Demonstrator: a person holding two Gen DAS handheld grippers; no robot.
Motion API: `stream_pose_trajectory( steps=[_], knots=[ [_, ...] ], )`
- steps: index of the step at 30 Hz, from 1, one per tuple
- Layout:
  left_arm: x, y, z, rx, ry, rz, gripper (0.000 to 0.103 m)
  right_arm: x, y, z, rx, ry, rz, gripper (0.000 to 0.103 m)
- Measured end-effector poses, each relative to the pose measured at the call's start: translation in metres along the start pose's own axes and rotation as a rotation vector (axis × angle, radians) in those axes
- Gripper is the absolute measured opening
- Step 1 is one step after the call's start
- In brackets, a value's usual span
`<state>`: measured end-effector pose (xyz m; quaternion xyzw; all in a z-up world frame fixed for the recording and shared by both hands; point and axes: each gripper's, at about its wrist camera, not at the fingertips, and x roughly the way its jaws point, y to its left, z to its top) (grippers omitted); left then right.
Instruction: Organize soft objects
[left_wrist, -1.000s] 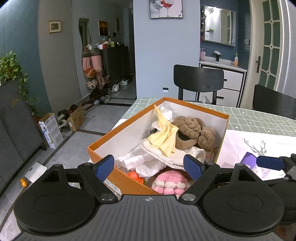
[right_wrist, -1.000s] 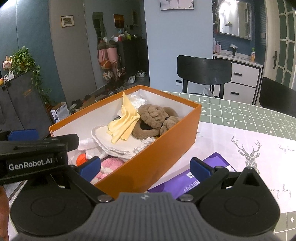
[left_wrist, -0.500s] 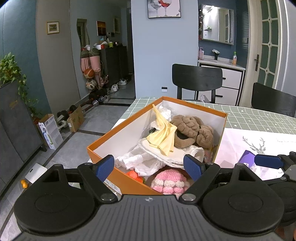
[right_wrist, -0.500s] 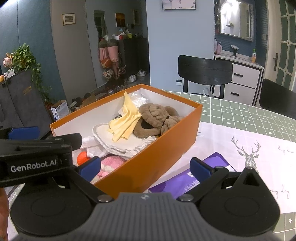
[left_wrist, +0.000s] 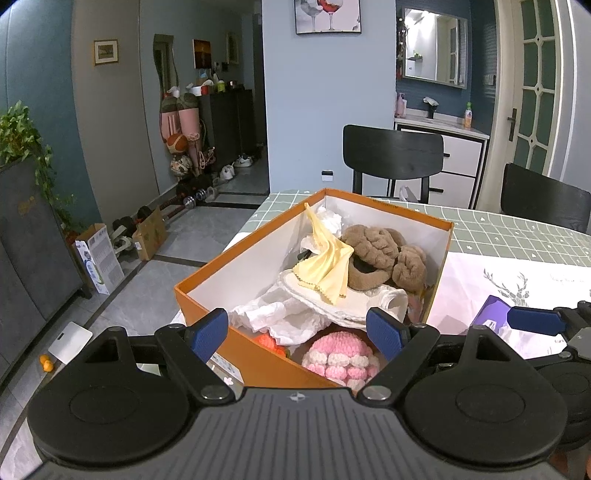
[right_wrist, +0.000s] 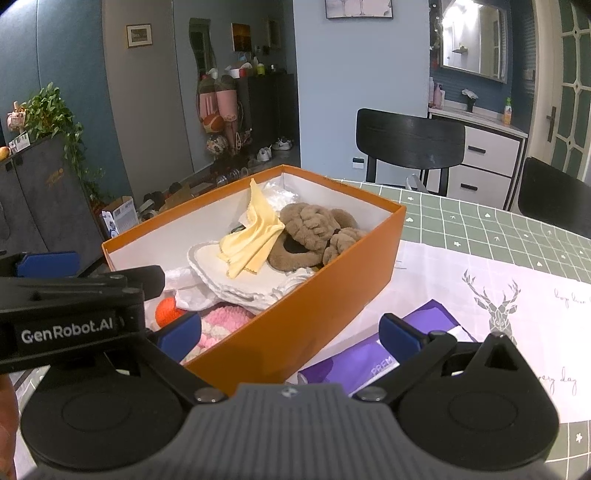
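An orange box stands on the table's left end. Inside lie a brown plush, a yellow cloth, white cloths, a pink knitted piece and an orange ball. My left gripper is open and empty over the box's near end. My right gripper is open and empty over the box's near right wall. The left gripper shows at the left of the right wrist view.
A purple packet lies on a white deer-print mat right of the box. The table has a green grid cloth. Black chairs stand behind it. The floor drops away at left.
Both grippers have risen and drawn back slightly from the box. Nothing in the box has moved.
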<state>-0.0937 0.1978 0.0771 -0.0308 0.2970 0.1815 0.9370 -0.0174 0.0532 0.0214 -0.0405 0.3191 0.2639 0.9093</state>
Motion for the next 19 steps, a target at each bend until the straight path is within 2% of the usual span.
stream_pose_trajectory(
  steps=[19],
  knots=[
    [-0.0012,-0.0003,-0.0047,0.009,-0.01,0.007,0.099,0.0005,-0.0002,-0.0059,-0.004,0.006,-0.006,0.1]
  ],
)
